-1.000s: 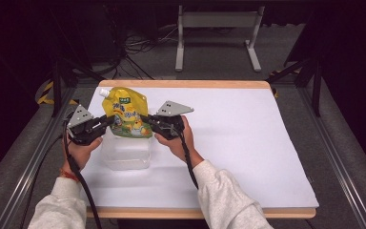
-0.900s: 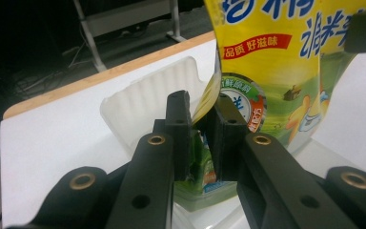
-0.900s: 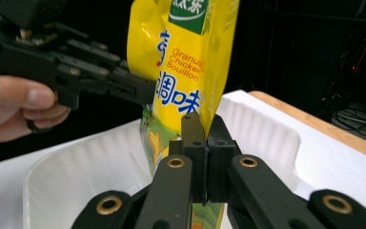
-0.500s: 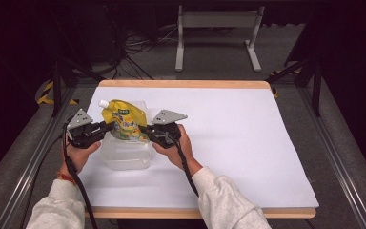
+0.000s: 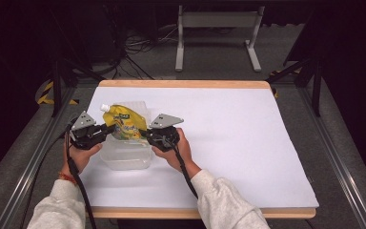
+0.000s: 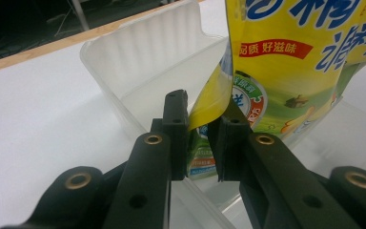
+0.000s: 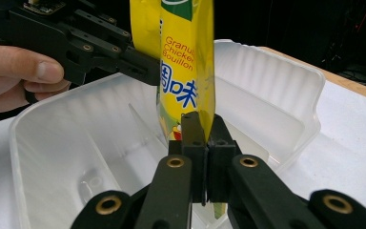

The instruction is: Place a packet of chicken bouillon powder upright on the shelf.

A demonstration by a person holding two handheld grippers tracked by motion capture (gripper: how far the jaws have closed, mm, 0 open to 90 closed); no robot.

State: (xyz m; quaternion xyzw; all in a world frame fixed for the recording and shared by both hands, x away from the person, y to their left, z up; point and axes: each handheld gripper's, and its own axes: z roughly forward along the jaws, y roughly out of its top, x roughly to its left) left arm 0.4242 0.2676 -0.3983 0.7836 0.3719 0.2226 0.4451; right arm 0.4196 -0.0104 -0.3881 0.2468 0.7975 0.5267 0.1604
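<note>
The glossy yellow stand-up pouch (image 5: 122, 125), printed with blue characters and the words "Granulated Chicken Bouillon", hangs above the clear ribbed plastic tub (image 5: 125, 153), its small white spout cap (image 5: 104, 107) pointing to the tub's far left. The pouch is held from both sides. In the left gripper view the pouch (image 6: 286, 71) has one side edge running down between the two black jaws of the left gripper (image 6: 198, 140); the jaws stand slightly apart with the folded edge in the gap, and whether both pads press it firmly cannot be told for sure, though they appear to pinch it. In the right gripper view the pouch (image 7: 183, 67) drops edge-on into the right gripper (image 7: 204, 143), whose jaws are pressed together on its lower side seam.

The tub (image 7: 267, 95) sits directly beneath the pouch, its opening facing up, and the bottom of the pouch dips just inside its rim. In the right gripper view the left gripper (image 7: 145, 67) reaches in from the tub's far side, with a hand (image 7: 19, 76) wrapped round its body.

The tub rests on the white tabletop (image 5: 228, 143), toward its left edge. In the high view the left gripper (image 5: 106, 129) lies just left of the tub and the right gripper (image 5: 145, 134) just right of it, with light grey sleeves (image 5: 219, 202) trailing back from the tub toward the near edge
</note>
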